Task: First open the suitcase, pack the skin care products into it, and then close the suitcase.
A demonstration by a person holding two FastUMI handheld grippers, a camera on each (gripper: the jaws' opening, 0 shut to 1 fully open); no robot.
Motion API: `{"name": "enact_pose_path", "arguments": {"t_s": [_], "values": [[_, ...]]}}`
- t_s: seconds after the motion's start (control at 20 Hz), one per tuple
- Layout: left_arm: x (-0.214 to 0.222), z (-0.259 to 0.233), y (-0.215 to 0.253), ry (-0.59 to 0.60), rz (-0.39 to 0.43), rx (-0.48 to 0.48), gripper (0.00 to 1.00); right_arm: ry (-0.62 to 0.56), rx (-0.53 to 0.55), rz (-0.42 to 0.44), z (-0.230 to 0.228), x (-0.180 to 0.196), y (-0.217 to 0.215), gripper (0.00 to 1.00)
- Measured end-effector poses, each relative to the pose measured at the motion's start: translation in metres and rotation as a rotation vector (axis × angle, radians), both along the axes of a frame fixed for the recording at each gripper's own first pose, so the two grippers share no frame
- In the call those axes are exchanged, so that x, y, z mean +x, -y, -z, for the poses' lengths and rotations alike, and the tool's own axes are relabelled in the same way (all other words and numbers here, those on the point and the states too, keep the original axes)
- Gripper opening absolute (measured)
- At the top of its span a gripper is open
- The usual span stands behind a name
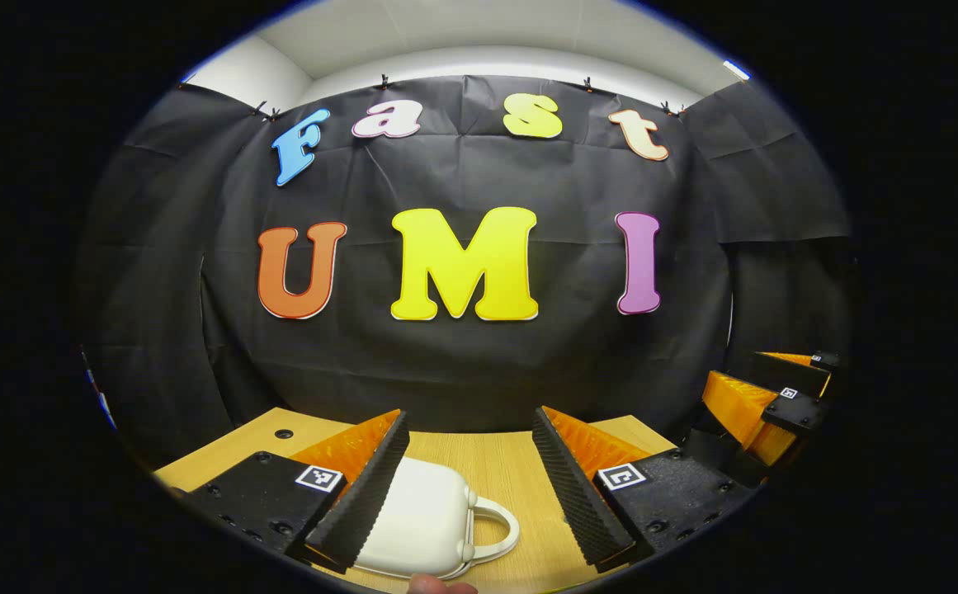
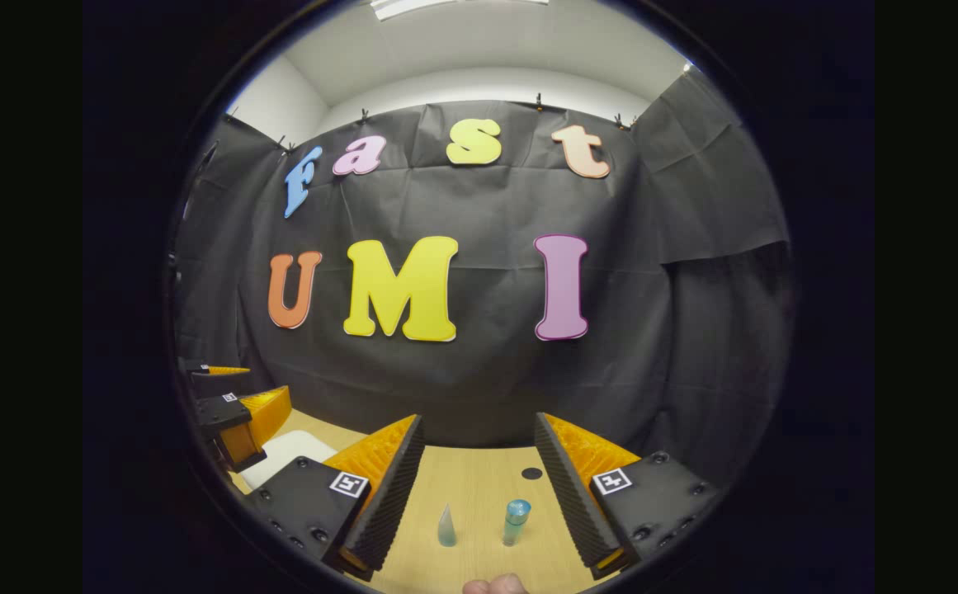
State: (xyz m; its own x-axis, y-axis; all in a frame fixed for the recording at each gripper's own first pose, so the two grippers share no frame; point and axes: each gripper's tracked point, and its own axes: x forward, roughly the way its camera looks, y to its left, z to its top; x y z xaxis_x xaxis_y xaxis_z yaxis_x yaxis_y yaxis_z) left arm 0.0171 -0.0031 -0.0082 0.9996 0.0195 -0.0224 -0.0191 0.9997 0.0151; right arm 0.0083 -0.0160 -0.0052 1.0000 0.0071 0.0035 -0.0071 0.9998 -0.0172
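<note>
A small white suitcase point(image 1: 425, 520) lies shut on the wooden table point(image 1: 495, 462), its handle point(image 1: 499, 528) pointing right. My left gripper point(image 1: 470, 487) hangs open above it, fingers apart on either side. In the right gripper view, my right gripper point(image 2: 479, 487) is open over two skin care products: a pale cone-shaped bottle point(image 2: 446, 526) and a blue-capped tube point(image 2: 515, 520), both standing upright between the fingers' line of sight. The suitcase corner point(image 2: 285, 458) shows at the left there, with the left gripper point(image 2: 235, 417) above it. The right gripper point(image 1: 767, 404) appears at the right edge of the left gripper view.
The table point(image 2: 479, 495) runs back to the black cloth wall. A round cable hole point(image 2: 532, 473) sits behind the tube, another hole point(image 1: 283, 433) at the table's far left. A fingertip point(image 1: 437, 586) shows at the bottom edge.
</note>
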Motion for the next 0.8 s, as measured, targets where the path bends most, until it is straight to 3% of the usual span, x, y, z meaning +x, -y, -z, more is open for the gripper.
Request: {"name": "enact_pose_path", "arguments": {"t_s": [0.55,0.8], "values": [[-0.001,0.009,0.007,-0.016,0.003,0.016,0.96,-0.032,-0.006,-0.022,0.012,-0.002,0.005,0.80],[0.006,0.034,0.014,-0.065,0.053,0.130,0.96,-0.066,-0.028,0.005,0.027,-0.001,0.028,0.80]]}}
